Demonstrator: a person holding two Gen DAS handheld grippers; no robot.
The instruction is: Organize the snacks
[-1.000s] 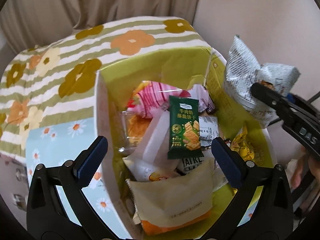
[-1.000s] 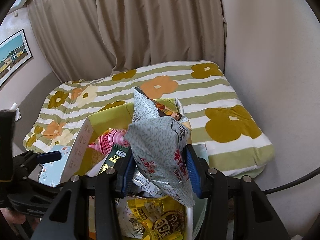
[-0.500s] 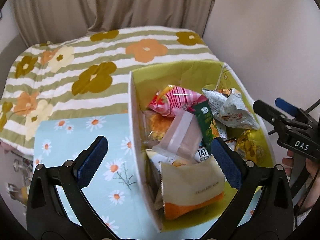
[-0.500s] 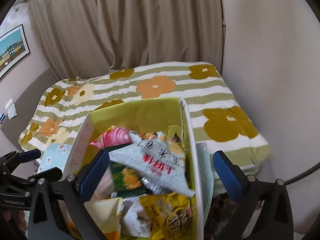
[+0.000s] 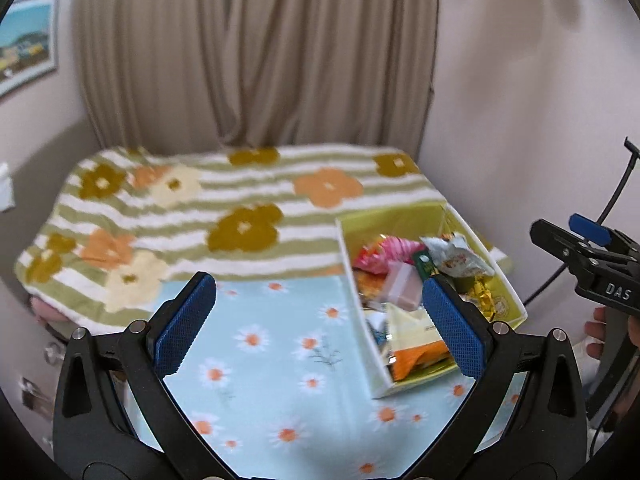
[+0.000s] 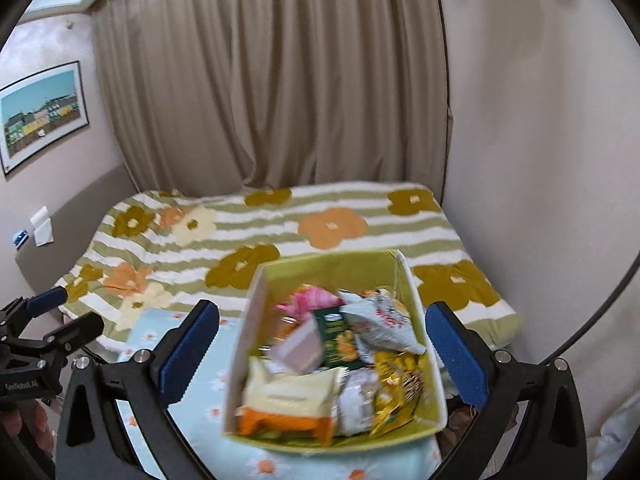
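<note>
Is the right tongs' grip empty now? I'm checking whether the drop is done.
Yes: the right tongs stand wide open with nothing between the pads, and the grey bag lies in the box.

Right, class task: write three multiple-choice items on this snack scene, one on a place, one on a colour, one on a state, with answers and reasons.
1. Where does the grey-white snack bag lie?
A. on the striped flower blanket
B. inside the yellow-green box
C. between the right tool's pads

2. What colour is the cloth under the box?
A. light blue with daisies
B. plain red
C. black

3. How does the right tool stand?
A. shut on a bag
B. shut on nothing
C. open, holding nothing

Answers: 1 B, the bag rests among the other packets within the yellow-green box. 2 A, the daisy cloth spreads below the box. 3 C, its blue pads stand wide apart with nothing gripped.
</note>
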